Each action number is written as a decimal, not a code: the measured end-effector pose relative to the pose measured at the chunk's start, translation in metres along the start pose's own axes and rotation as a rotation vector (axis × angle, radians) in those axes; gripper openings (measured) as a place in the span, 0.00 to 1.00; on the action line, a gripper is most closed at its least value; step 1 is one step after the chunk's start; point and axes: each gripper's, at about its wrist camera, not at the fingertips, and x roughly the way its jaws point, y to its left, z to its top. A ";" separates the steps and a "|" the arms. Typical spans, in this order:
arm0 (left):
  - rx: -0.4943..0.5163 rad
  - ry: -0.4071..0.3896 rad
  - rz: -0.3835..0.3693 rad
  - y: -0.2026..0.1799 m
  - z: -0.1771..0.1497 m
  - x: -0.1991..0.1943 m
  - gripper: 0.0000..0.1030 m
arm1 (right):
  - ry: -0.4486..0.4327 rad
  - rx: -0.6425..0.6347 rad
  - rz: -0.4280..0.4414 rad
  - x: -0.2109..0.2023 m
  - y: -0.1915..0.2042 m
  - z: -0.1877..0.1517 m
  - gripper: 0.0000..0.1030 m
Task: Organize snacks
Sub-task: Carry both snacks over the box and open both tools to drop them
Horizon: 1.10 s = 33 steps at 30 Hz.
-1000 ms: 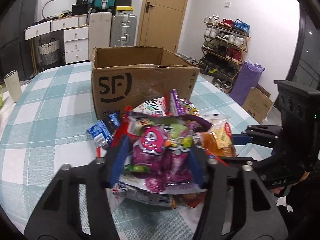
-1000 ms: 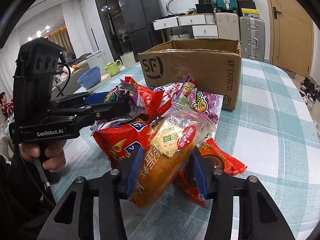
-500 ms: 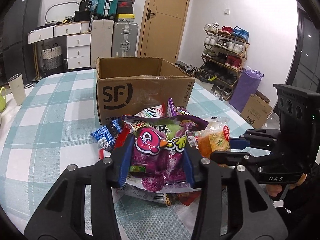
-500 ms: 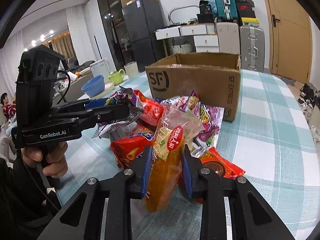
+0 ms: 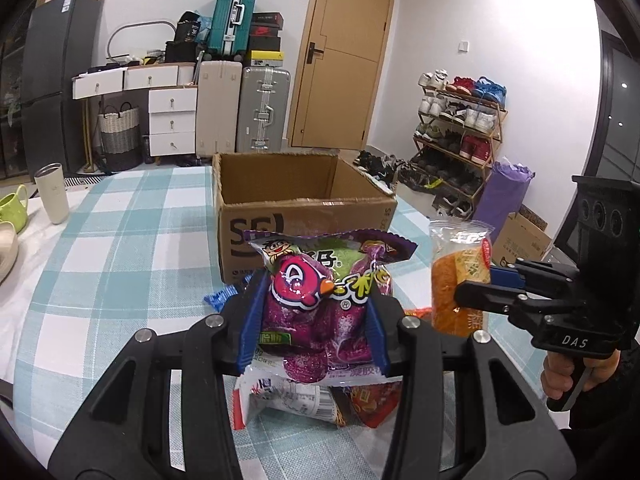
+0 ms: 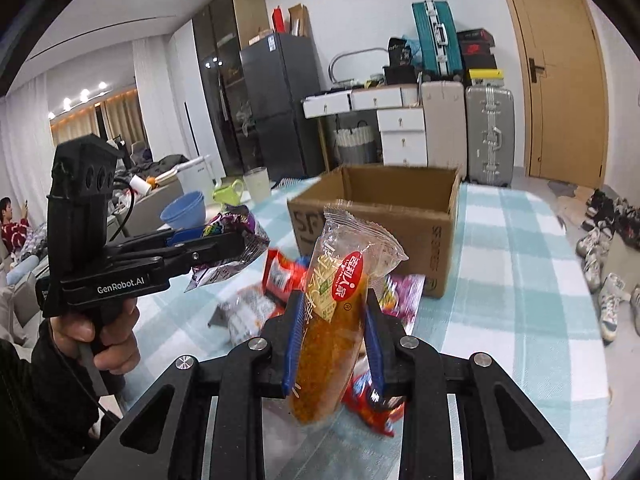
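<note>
Two claws each hold one snack, both lifted off the table (image 5: 100, 248). The left claw (image 5: 314, 324) is closed on a purple candy bag (image 5: 316, 300), its blue pads pressing the bag's two sides, the bag upright between them. The right claw (image 6: 332, 340) is clamped on a clear-wrapped orange bread roll (image 6: 332, 320), which stands upright with its crimped top above the fingertips. Straight ahead of both claws sits an open cardboard box (image 5: 304, 216) on the checked tablecloth, its flaps up. Below the left claw lie the remaining snack packets (image 5: 304, 400), a white one and a red one showing under the purple bag. Seen from the left claw, the right claw is just to its right, level with it. Far to its left stand a cream tumbler (image 5: 52, 194) and a green mug (image 5: 14, 208).
</note>
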 end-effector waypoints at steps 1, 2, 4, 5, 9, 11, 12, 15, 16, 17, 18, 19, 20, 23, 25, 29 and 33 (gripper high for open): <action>-0.001 -0.009 0.009 0.000 0.004 -0.003 0.40 | -0.012 0.000 -0.006 -0.002 -0.001 0.005 0.27; -0.001 -0.015 0.016 0.000 0.007 -0.004 0.40 | -0.021 0.001 -0.009 -0.003 -0.002 0.009 0.27; -0.008 -0.027 0.033 0.000 0.015 -0.007 0.40 | -0.040 0.004 -0.020 -0.005 -0.005 0.019 0.27; -0.012 -0.031 0.042 0.000 0.018 -0.008 0.40 | -0.048 0.004 -0.024 -0.006 -0.006 0.024 0.27; -0.033 -0.041 0.072 0.004 0.033 -0.009 0.40 | -0.083 0.009 -0.039 -0.006 -0.012 0.044 0.27; -0.036 -0.044 0.083 0.004 0.040 -0.008 0.40 | -0.095 0.012 -0.047 -0.004 -0.014 0.053 0.27; -0.035 -0.045 0.088 0.005 0.044 -0.007 0.40 | -0.098 0.013 -0.050 -0.002 -0.016 0.058 0.27; -0.035 -0.048 0.104 0.004 0.057 -0.002 0.40 | -0.109 0.014 -0.064 0.005 -0.021 0.071 0.26; -0.035 -0.049 0.107 0.003 0.061 -0.001 0.40 | -0.111 0.015 -0.066 0.007 -0.021 0.075 0.26; -0.034 -0.050 0.110 0.003 0.064 0.000 0.40 | -0.113 0.014 -0.070 0.009 -0.023 0.079 0.26; -0.032 -0.052 0.113 0.002 0.069 0.001 0.40 | -0.114 0.014 -0.073 0.012 -0.024 0.083 0.26; -0.031 -0.053 0.116 0.000 0.073 0.005 0.40 | -0.115 0.016 -0.075 0.016 -0.026 0.087 0.26; -0.031 -0.053 0.118 0.000 0.076 0.006 0.40 | -0.118 0.021 -0.079 0.020 -0.028 0.090 0.26; -0.036 -0.052 0.120 0.001 0.088 0.016 0.40 | -0.123 0.031 -0.089 0.027 -0.034 0.101 0.26; -0.037 -0.049 0.120 0.001 0.096 0.021 0.40 | -0.127 0.038 -0.092 0.033 -0.038 0.106 0.26; -0.040 -0.041 0.129 0.004 0.109 0.041 0.40 | -0.133 0.049 -0.108 0.045 -0.050 0.118 0.26; -0.045 -0.031 0.137 0.010 0.118 0.058 0.40 | -0.143 0.049 -0.134 0.057 -0.056 0.124 0.26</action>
